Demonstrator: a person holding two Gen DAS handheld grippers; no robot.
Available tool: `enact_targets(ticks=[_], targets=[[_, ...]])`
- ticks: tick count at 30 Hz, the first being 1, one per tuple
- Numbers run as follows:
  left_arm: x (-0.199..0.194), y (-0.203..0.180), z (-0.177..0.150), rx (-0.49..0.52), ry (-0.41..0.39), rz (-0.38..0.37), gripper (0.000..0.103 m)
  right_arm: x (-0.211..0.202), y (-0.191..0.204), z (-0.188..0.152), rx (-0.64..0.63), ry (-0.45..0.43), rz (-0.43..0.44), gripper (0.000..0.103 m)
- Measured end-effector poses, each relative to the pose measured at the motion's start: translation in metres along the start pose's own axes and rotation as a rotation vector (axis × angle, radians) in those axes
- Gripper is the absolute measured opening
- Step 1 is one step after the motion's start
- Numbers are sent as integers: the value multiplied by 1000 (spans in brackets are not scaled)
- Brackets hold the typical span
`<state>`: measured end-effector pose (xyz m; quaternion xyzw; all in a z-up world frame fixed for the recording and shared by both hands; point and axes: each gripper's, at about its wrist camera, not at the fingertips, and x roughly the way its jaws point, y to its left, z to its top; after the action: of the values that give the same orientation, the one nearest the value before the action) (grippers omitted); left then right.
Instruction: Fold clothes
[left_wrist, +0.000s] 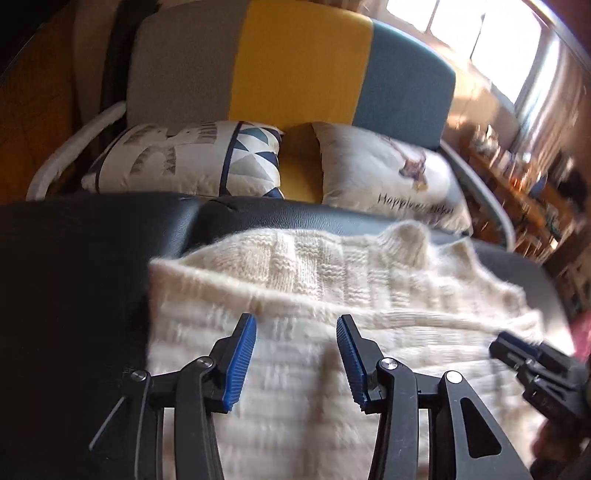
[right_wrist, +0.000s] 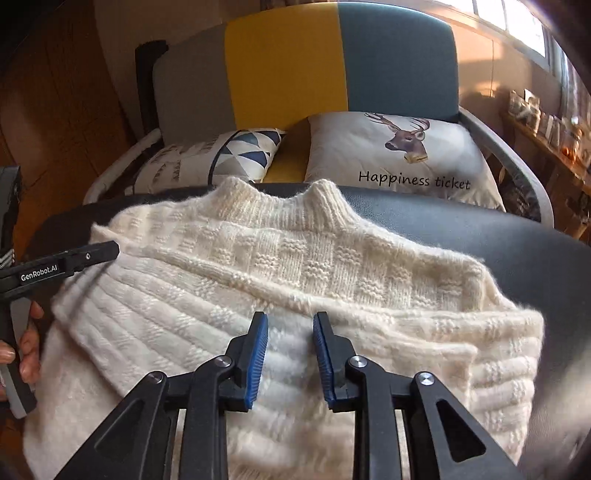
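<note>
A cream knitted sweater (right_wrist: 295, 266) lies on a black padded surface (right_wrist: 498, 236), collar at the far side, both sleeves folded across its body. My right gripper (right_wrist: 290, 320) hovers open just above the folded sleeves near the sweater's middle, nothing between its blue pads. In the left wrist view the same sweater (left_wrist: 332, 295) fills the lower half, and my left gripper (left_wrist: 296, 325) stands open over its left part, holding nothing. The left gripper (right_wrist: 110, 249) shows at the sweater's left edge in the right wrist view; the right gripper (left_wrist: 498, 345) shows at the right in the left wrist view.
Behind the black surface (left_wrist: 74, 258) stands a sofa with a grey, yellow and blue back (right_wrist: 332, 66). A triangle-patterned cushion (right_wrist: 221, 158) and a deer cushion (right_wrist: 399, 155) lie on it. A cluttered wooden shelf (right_wrist: 546, 125) runs along the right wall. A hand (right_wrist: 29, 350) holds the left tool.
</note>
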<state>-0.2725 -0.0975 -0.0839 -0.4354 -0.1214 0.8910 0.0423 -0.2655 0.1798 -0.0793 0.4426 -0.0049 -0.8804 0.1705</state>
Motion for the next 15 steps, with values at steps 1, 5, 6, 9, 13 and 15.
enact_targets(ticks=[1, 5, 6, 9, 13, 15], targets=[[-19, 5, -6, -24, -19, -31, 47, -19, -5, -5, 20, -29, 34, 26], [-95, 36, -55, -93, -40, -172, 57, -93, -42, -56, 164, -46, 272, 30], [-111, 45, -73, -107, -35, -203, 57, -109, -53, -77, 202, -28, 313, 30], [-151, 71, -131, -136, -14, -237, 58, -154, -84, -140, 303, 35, 369, 31], [-182, 98, -198, -159, 40, -252, 61, -189, -111, -220, 427, 144, 406, 32], [-190, 104, -224, -165, 63, -247, 62, -192, -115, -251, 479, 195, 431, 33]])
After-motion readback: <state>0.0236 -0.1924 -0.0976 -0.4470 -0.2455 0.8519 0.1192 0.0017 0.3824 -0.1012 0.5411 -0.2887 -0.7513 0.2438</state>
